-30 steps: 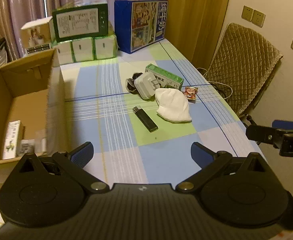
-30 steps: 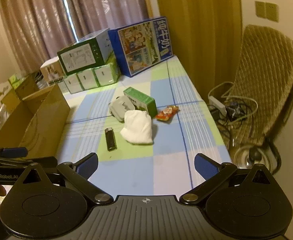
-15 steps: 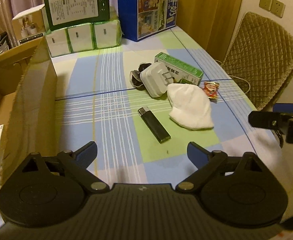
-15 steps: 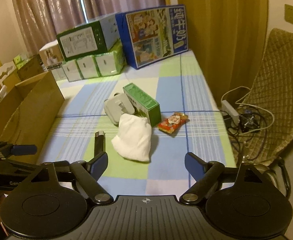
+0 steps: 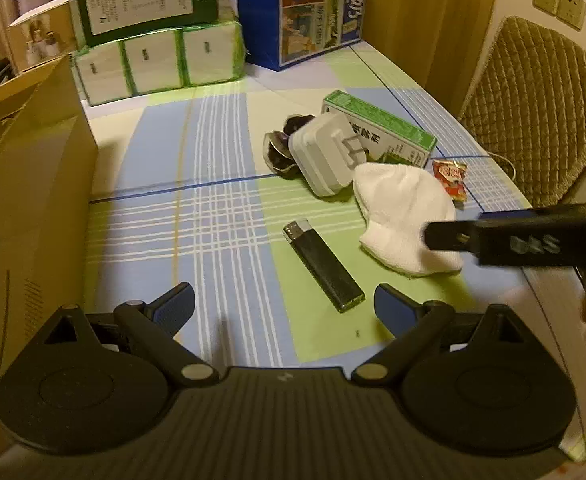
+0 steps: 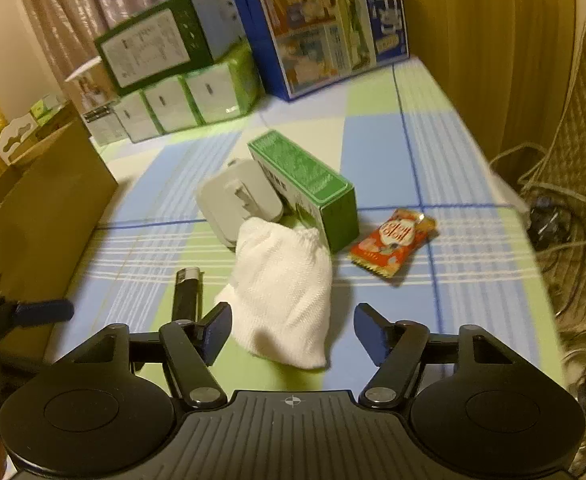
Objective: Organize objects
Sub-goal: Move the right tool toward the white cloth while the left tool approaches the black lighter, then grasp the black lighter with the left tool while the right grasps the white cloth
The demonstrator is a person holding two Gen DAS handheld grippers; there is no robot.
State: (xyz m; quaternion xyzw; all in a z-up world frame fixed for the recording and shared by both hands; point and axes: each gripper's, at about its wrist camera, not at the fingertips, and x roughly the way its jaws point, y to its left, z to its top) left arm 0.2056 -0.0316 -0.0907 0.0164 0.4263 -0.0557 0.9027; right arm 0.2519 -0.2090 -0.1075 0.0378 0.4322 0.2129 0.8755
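Right gripper (image 6: pixel 291 334), jaws wide and empty, straddles near end of white cloth pouch (image 6: pixel 283 288) (judged soft, light: pinch mid-body); left gripper (image 5: pixel 283 306) likewise open, empty.

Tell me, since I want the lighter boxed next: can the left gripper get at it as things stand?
Probably yes. The left gripper is open, and the black lighter lies flat on the tablecloth just ahead, apart from the white cloth, with nothing between.
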